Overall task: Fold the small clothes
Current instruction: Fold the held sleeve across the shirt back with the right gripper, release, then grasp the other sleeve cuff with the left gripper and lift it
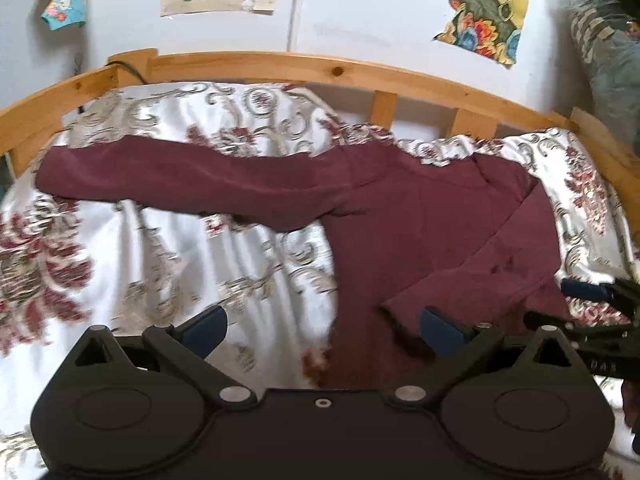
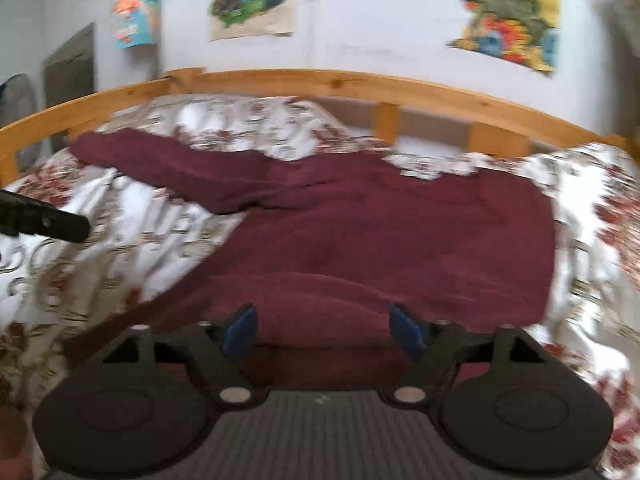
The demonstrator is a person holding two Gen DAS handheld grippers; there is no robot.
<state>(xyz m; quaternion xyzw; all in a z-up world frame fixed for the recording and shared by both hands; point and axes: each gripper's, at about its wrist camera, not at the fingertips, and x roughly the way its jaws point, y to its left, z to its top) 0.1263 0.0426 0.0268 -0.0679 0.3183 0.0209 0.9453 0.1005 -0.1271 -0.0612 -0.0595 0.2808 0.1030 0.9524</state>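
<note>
My left hand-held gripper [image 1: 324, 326] sits at the bottom of its own view with its blue-padded fingers [image 1: 442, 330] spread wide and nothing between them, hovering over the lower edge of the maroon long-sleeved knit garment [image 1: 420, 216]. That garment lies flat on the white bedspread with a red and grey floral pattern [image 1: 132, 264], its body filling the centre right of the frame and one sleeve stretched out toward the upper left. A pale pine bed rail [image 1: 280, 65] curves across the top behind it, under colourful posters on the white wall [image 1: 482, 8]. My right hand-held gripper [image 2: 323, 330] is likewise spread apart and empty, poised above the garment's near hem in the lower middle of its blurred view.
</note>
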